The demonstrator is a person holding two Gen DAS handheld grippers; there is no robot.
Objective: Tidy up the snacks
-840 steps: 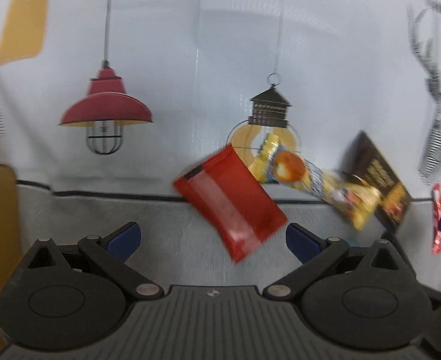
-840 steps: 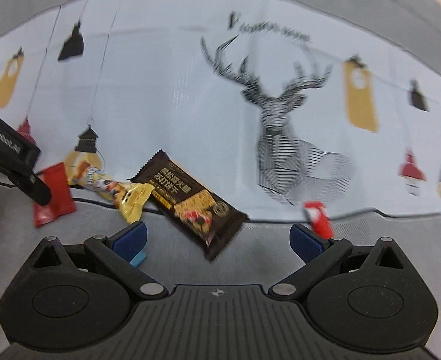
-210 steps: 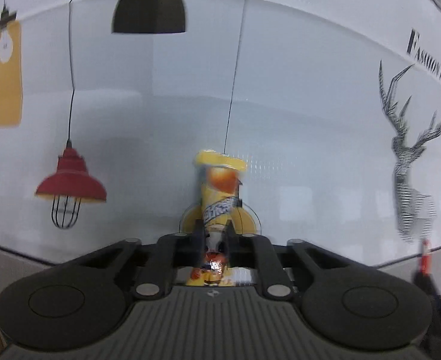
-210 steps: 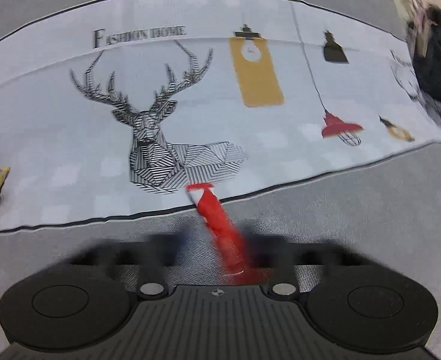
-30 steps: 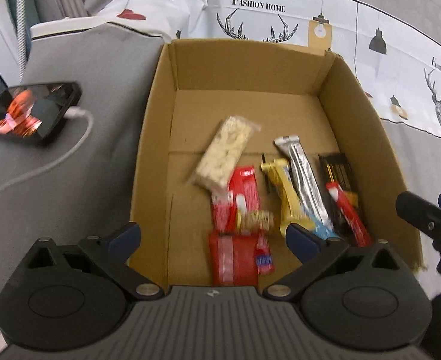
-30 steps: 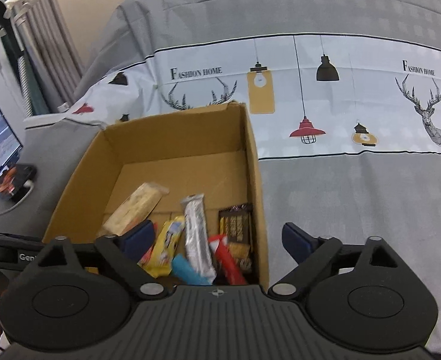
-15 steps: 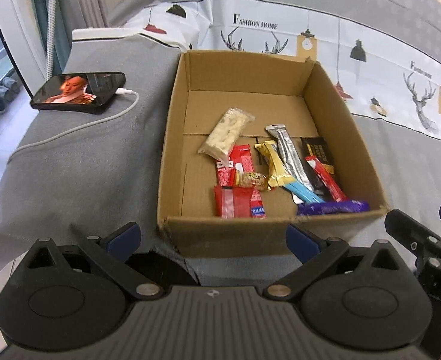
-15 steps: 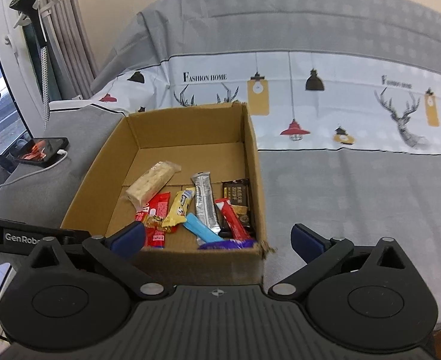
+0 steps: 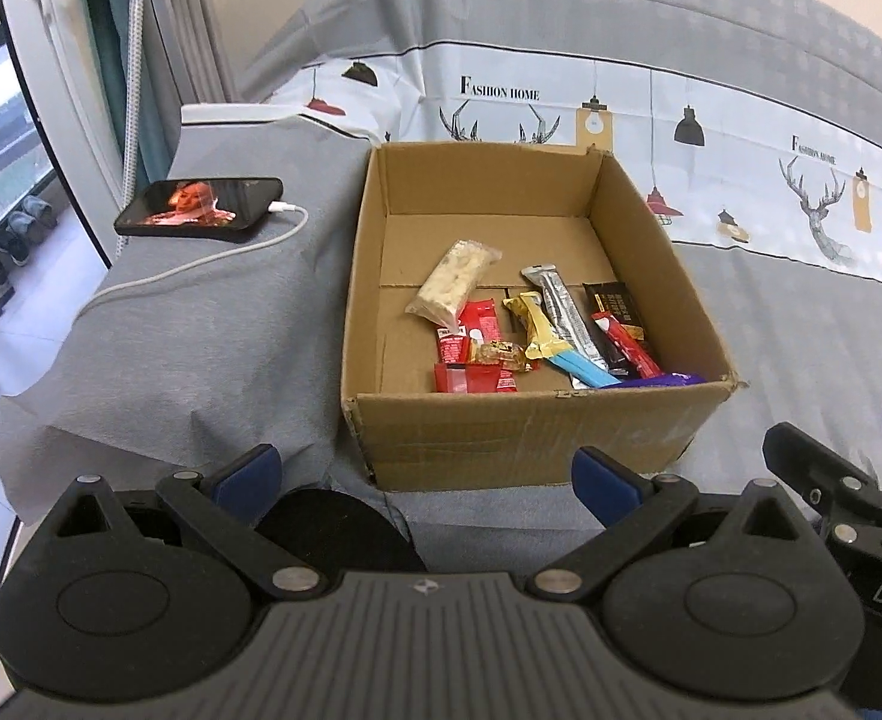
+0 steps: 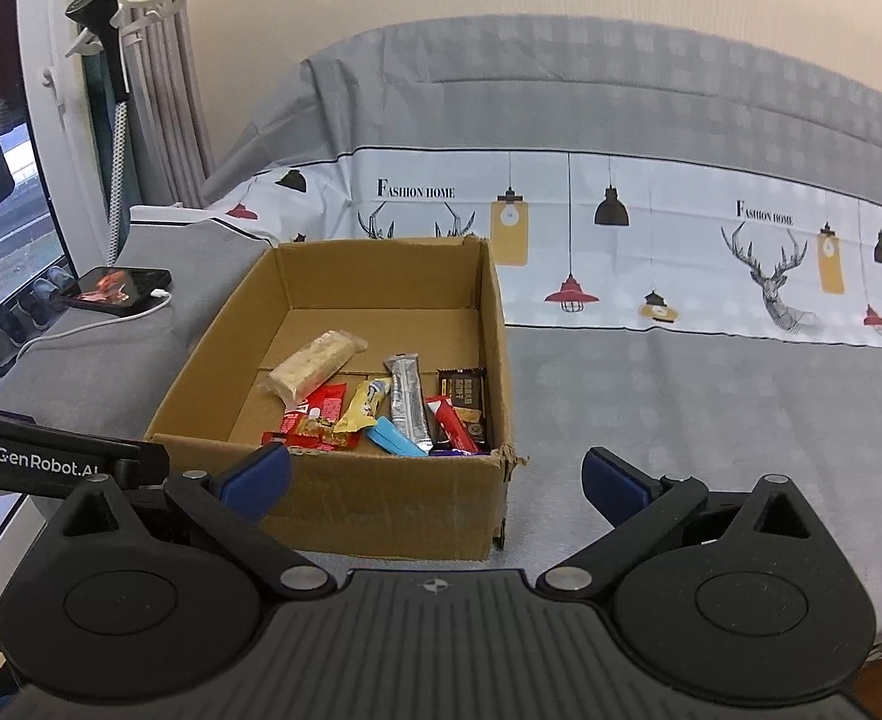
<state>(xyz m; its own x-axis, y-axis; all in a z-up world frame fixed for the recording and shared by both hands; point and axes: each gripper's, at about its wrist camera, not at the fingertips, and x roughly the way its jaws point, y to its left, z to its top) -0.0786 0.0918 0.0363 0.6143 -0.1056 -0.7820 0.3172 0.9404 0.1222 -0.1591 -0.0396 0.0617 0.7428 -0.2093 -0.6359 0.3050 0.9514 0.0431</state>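
Left wrist view: both grippers, left gripper and right gripper, gape wide, empty; wrapped snack bars lie inside open brown cardboard box. Risk: torn near corner snagging if nudged.

I'm seeing a plain brown corrugated cardboard box on grey bedding. Inside it: red wrappers, a yellow wrapped bar, a silver foil stick, a light-blue packet. Behind the box, a white band of fabric printed with deer heads and red, black and yellow lamps.
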